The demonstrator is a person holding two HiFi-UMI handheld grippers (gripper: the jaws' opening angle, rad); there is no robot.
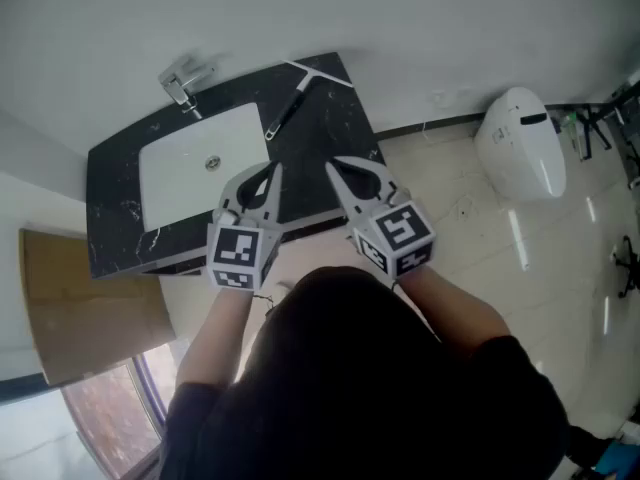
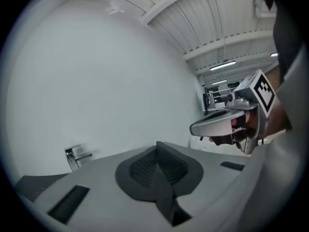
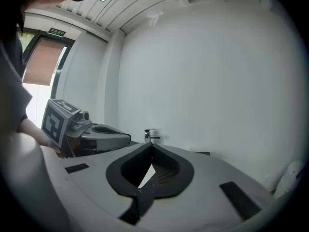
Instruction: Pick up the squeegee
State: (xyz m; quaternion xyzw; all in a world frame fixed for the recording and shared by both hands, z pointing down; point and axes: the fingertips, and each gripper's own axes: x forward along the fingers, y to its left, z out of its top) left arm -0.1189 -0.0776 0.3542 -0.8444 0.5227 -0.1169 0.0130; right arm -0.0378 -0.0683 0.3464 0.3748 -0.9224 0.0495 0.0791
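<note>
The squeegee (image 1: 295, 98), with a black handle and a white blade, lies on the back right of the black counter (image 1: 345, 133), near the wall. Both grippers hang side by side over the counter's front edge, well short of it. My left gripper (image 1: 274, 171) is shut with nothing in it; in its own view the jaws (image 2: 157, 146) meet, and the right gripper (image 2: 193, 128) shows beside it. My right gripper (image 1: 333, 164) has its tips together and holds nothing (image 3: 150, 146); the left gripper (image 3: 128, 139) is to its left. Neither gripper view shows the squeegee.
A white sink (image 1: 190, 163) is set in the counter's left half, with a chrome faucet (image 1: 185, 88) behind it, also seen as faucet (image 2: 75, 156) and faucet (image 3: 150, 135). A white toilet (image 1: 520, 143) stands to the right on the tiled floor.
</note>
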